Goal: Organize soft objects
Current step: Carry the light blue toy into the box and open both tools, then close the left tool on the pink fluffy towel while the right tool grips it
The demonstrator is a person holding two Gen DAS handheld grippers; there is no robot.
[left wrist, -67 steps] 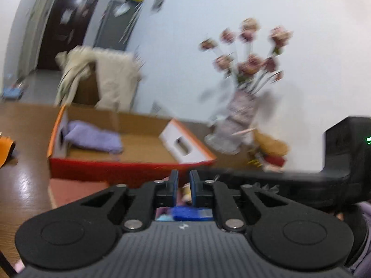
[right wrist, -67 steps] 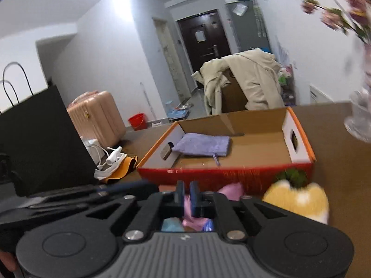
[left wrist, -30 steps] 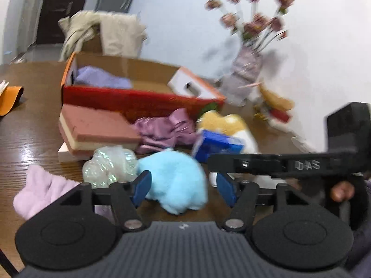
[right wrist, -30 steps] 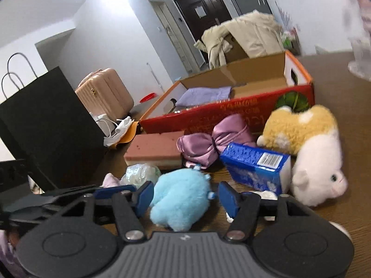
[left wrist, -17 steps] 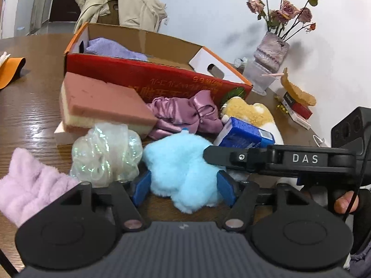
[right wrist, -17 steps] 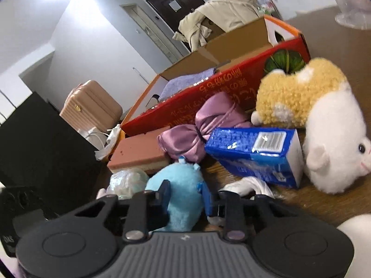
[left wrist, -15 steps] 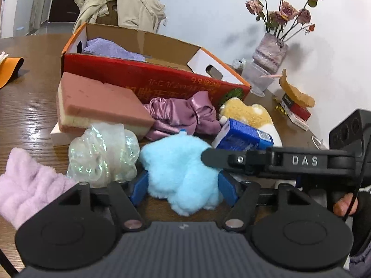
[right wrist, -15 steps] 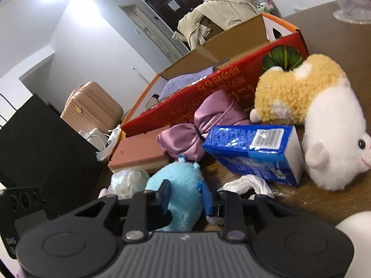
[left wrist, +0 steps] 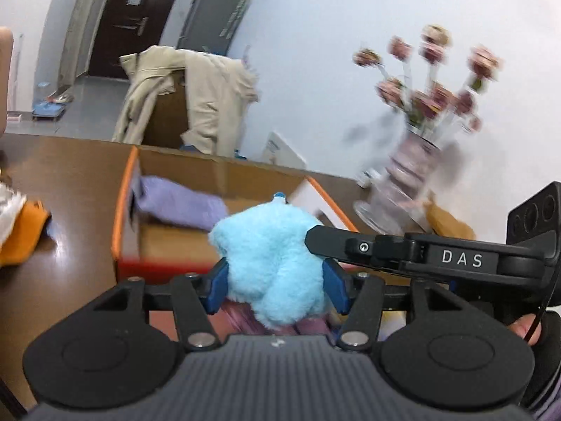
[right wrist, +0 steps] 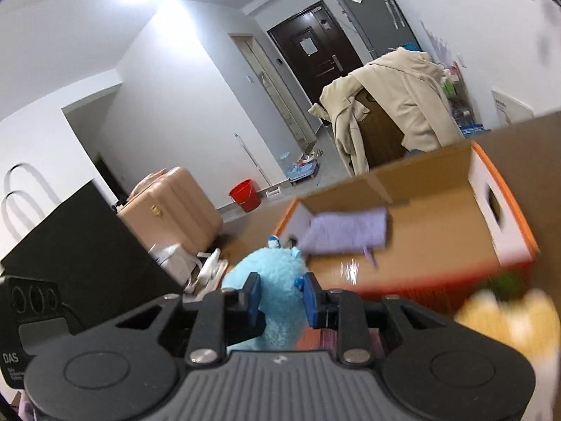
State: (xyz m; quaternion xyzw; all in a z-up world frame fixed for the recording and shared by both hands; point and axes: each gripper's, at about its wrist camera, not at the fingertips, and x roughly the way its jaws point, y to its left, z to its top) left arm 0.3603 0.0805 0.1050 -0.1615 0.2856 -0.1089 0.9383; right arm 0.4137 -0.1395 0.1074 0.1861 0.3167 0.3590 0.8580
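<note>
A fluffy light-blue plush toy [left wrist: 271, 263] is held above the table in front of the orange-rimmed cardboard box [left wrist: 121, 210]. My right gripper [right wrist: 280, 296] is shut on the plush [right wrist: 271, 280]. My left gripper [left wrist: 277, 287] stands around the same plush, its blue pads [left wrist: 215, 286] touching both sides; the right gripper's arm [left wrist: 403, 252] crosses in front. A lilac cloth [left wrist: 178, 203] lies inside the box [right wrist: 505, 182], also seen in the right wrist view [right wrist: 345, 231].
A vase of pink flowers [left wrist: 410, 175] stands right of the box. A yellow plush [right wrist: 505, 319] lies at the box's front right. A black paper bag [right wrist: 70, 245], a pink suitcase [right wrist: 175, 210] and a chair with a beige coat [right wrist: 396, 112] are beyond.
The blue plush has been lifted off the table and carried toward the box. The right gripper has closed tighter on it. Both views swung upward, so the other toys dropped out of sight.
</note>
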